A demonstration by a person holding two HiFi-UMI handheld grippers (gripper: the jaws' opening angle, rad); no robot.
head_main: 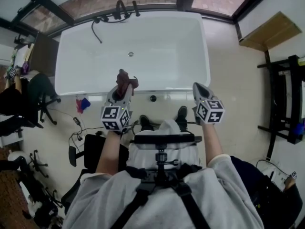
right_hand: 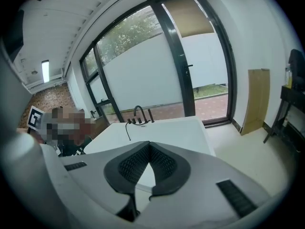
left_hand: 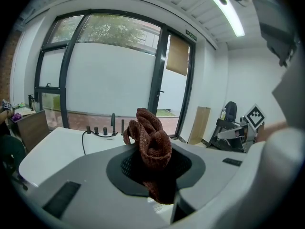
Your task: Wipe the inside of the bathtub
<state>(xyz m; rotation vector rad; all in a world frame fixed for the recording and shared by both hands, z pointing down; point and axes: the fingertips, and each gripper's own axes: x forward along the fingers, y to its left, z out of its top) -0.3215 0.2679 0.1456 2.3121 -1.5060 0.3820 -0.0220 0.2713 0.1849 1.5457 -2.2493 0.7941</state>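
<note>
The white bathtub (head_main: 143,42) lies ahead of me in the head view, its drain (head_main: 130,54) in the middle of the floor. My left gripper (head_main: 125,90) hovers over the tub's near rim, shut on a crumpled reddish-brown cloth (head_main: 127,79). In the left gripper view the cloth (left_hand: 150,140) bulges up from between the jaws of that gripper (left_hand: 152,154), with the tub (left_hand: 57,147) beyond. My right gripper (head_main: 198,87) hangs near the tub's near right corner. In the right gripper view its pads meet at the tips of the gripper (right_hand: 149,147) and hold nothing; the tub (right_hand: 167,130) lies ahead.
A dark faucet with a hose (head_main: 116,11) stands on the tub's far rim by the windows. Office chairs (head_main: 40,92) and floor cables (head_main: 78,128) are at the left. A black rack (head_main: 286,104) and a wooden board (head_main: 267,32) are at the right.
</note>
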